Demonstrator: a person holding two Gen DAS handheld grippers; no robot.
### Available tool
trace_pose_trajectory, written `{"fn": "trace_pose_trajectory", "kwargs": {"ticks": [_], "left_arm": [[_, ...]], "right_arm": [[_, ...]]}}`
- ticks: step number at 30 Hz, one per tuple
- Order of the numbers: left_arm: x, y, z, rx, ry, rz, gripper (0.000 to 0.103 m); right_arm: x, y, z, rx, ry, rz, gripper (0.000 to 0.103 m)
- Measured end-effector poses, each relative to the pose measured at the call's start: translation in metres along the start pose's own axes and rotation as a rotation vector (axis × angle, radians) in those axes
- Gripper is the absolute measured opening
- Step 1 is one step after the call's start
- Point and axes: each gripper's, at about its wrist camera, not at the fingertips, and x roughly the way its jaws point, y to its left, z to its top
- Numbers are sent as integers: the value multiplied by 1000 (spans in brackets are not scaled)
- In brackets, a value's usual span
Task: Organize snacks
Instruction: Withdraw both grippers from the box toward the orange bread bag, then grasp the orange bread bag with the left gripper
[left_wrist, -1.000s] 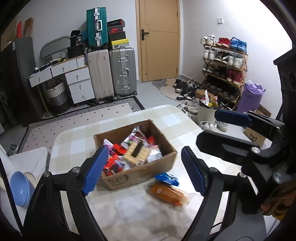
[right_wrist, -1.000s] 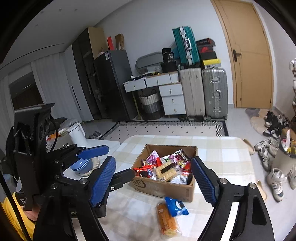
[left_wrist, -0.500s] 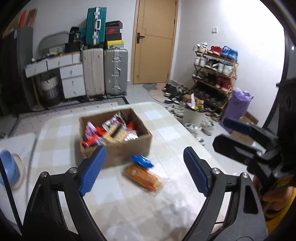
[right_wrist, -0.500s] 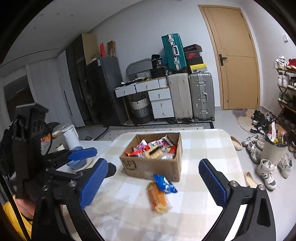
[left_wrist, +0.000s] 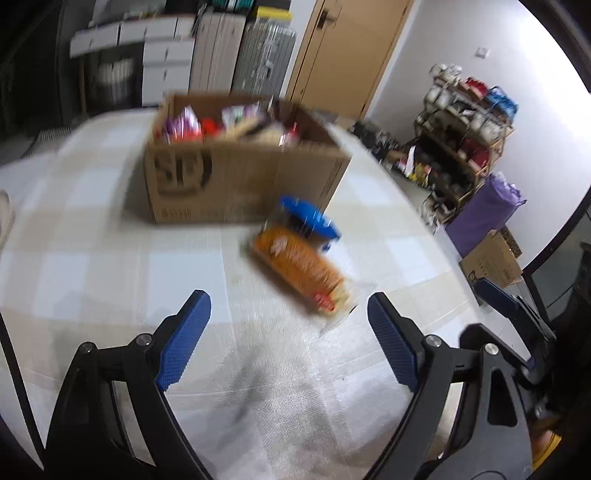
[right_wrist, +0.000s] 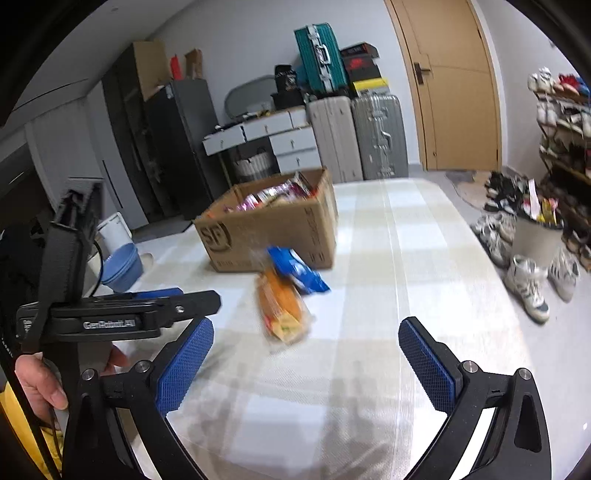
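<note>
Nearest the cameras, two black grippers with blue ridged pads hang over a table (right_wrist: 406, 258) covered in a pale checked cloth. The left gripper (left_wrist: 288, 332) has its jaws spread apart with nothing between them; they have just been opening a little. The right gripper (right_wrist: 306, 358) is spread very wide, also holding nothing, its jaws having just opened further. In the right wrist view a hand (right_wrist: 37, 380) grips the left gripper's handle at the lower left. Just beyond the pads an orange snack pack (right_wrist: 282, 306) lies flat on the cloth, and a blue snack pack (right_wrist: 297, 269) touches its far end. Just behind those sits an open cardboard box (left_wrist: 240, 177), full of mixed snack packets. To the table's left are blue bowls (right_wrist: 123, 266). Farther off stand suitcases (right_wrist: 354, 136), white drawers (right_wrist: 280, 136), a wooden door (right_wrist: 454, 85) and a shoe rack (left_wrist: 465, 125). Both views are blurred.
</note>
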Motion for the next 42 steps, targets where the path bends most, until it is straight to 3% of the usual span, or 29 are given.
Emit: {"fn": "trace_pose_trajectory", "kwargs": {"ticks": [7,14,22,25,29,38,42], "left_arm": [[65,-3,8,-32,92,9,86],[112,-3,26,-162,168,-41,86],[145,-4,42,-189,145,-14,86],[144,-7,39,-157,137,46,64],[149,-8,41,-112,157,48,43],[134,-7,29,-57,174,36,35],[130,3,20,-85,165,-20,34]], "right_arm": [[18,-21,-15,79,43,18,102],[23,-34,-15,110,43,39,102],[30,-43,-22,142,71,52,102],[30,-45,-23,147,73,52,102],[29,-44,-23,146,74,54,102],[33,-35,-20,134,82,71,102],[40,-28,-7,91,85,69,102]]}}
